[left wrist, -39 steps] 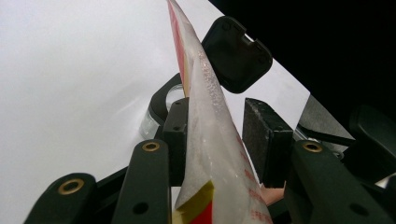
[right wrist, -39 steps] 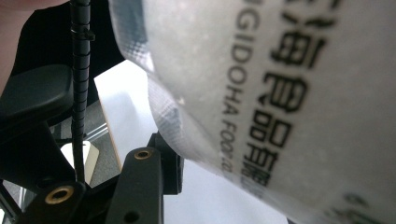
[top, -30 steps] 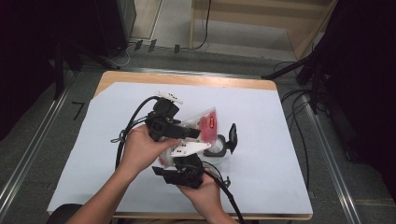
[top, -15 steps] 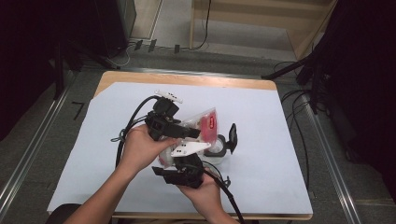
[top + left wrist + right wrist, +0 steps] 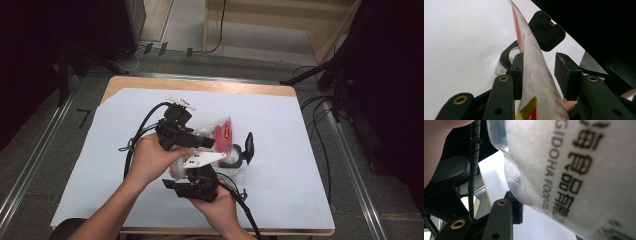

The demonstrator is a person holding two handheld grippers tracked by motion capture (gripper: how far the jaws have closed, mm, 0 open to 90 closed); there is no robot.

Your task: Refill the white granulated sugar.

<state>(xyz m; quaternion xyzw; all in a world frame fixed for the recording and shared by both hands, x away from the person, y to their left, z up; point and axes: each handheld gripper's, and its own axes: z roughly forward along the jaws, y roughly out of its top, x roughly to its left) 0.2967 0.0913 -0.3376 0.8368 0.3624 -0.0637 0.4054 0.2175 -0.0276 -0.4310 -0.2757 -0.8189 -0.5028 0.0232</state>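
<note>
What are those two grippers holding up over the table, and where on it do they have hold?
A clear plastic food pouch with red print hangs between both. It passes between the left gripper's jaws near its lower end; whether they pinch it can't be told, nor the right gripper's hold.

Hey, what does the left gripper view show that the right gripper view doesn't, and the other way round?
Left gripper view: a clear glass jar with its black flip lid open, and the clear plastic bag with red print edge-on between open jaws. Right gripper view: black printed lettering on that bag, close up, and a black ribbed cable. Both: the bag and the white table cover.
</note>
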